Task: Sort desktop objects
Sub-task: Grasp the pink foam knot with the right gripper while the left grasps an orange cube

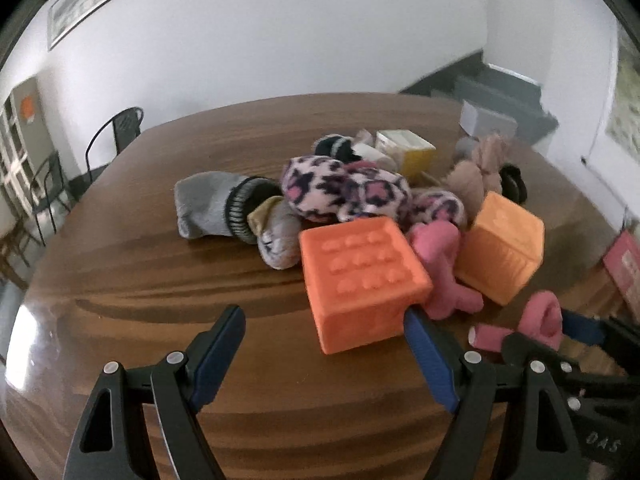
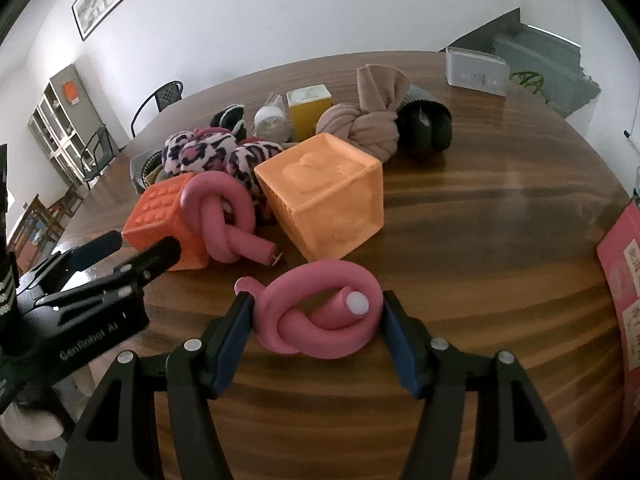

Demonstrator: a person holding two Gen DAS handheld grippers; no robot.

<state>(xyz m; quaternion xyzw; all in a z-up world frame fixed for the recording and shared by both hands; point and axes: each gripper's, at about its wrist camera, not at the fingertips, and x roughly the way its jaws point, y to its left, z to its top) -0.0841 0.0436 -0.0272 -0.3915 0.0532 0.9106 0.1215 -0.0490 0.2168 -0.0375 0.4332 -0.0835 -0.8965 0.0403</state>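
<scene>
So we've got a wooden table (image 2: 480,208) with a heap of mixed stuff in the middle, nothing grouped by kind as far as we can see. The right gripper (image 2: 318,320) has its blue pads pressing both sides of a knotted pink foam tube (image 2: 320,320) near the table's front edge, so we'd call it clamped on that knot. Whether it's being picked up or set down, we can't tell from one look. The left gripper (image 1: 324,332) is spread wide; its right finger touches the front corner of the studded orange block (image 1: 360,284), but nothing sits between the two.

Our guess at the step in hand: dealing with the pink knots. There's a second pink foam knot (image 2: 228,220) leaning against the studded block, just beyond the held one, so the two seem to belong together. Any next move needs a place for them, and we don't see an obvious bin or tray.

Around it: a paler orange block (image 2: 324,204) just behind the held knot, leopard-print socks (image 2: 216,152), a grey sock (image 1: 208,204), a knotted beige cloth (image 2: 372,124), a yellow box (image 2: 310,114), a black roll (image 2: 428,128), a white box (image 2: 476,66) at the far edge and a pink box (image 2: 624,300) on the right.

What's in the way: the two grippers are close, and both blocks crowd the second knot
</scene>
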